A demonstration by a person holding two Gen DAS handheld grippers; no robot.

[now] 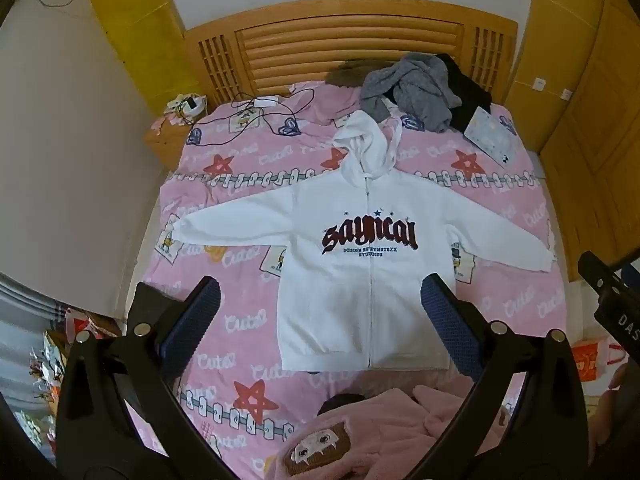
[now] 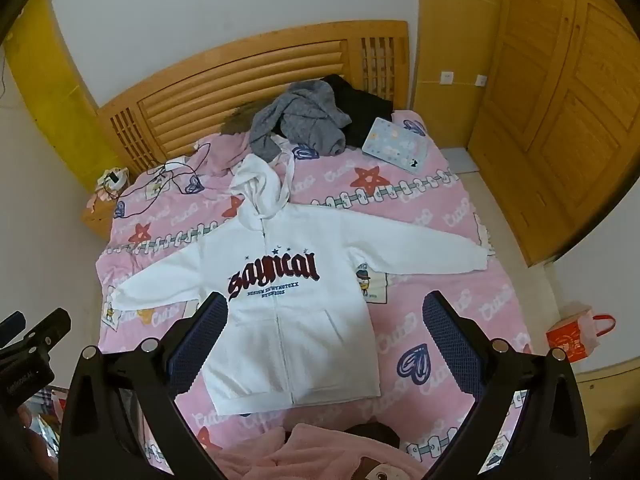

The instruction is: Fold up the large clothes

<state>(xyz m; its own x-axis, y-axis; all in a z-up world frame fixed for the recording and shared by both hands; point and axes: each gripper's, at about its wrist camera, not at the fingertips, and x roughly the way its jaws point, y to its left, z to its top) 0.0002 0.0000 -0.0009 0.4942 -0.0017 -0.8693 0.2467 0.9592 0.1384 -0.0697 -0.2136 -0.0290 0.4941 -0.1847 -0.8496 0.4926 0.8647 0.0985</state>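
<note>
- Hanging over the bed (image 1: 240, 320), the left gripper (image 1: 320, 320) has its jaws spread wide, nothing between the pads.
- Right gripper (image 2: 324, 332) likewise gapes empty.
- White hoodie (image 1: 360, 272) lies flat at frame centre, zipped, sleeves outstretched, hood toward the headboard (image 1: 344, 36).
- Grey clothes (image 1: 412, 92) heaped at upper centre; laptop (image 1: 492, 136) upper right.

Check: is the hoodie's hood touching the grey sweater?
Touching. In the right wrist view the hood of the white hoodie runs under the near edge of the grey sweater, with no pink bedding between them.
</note>
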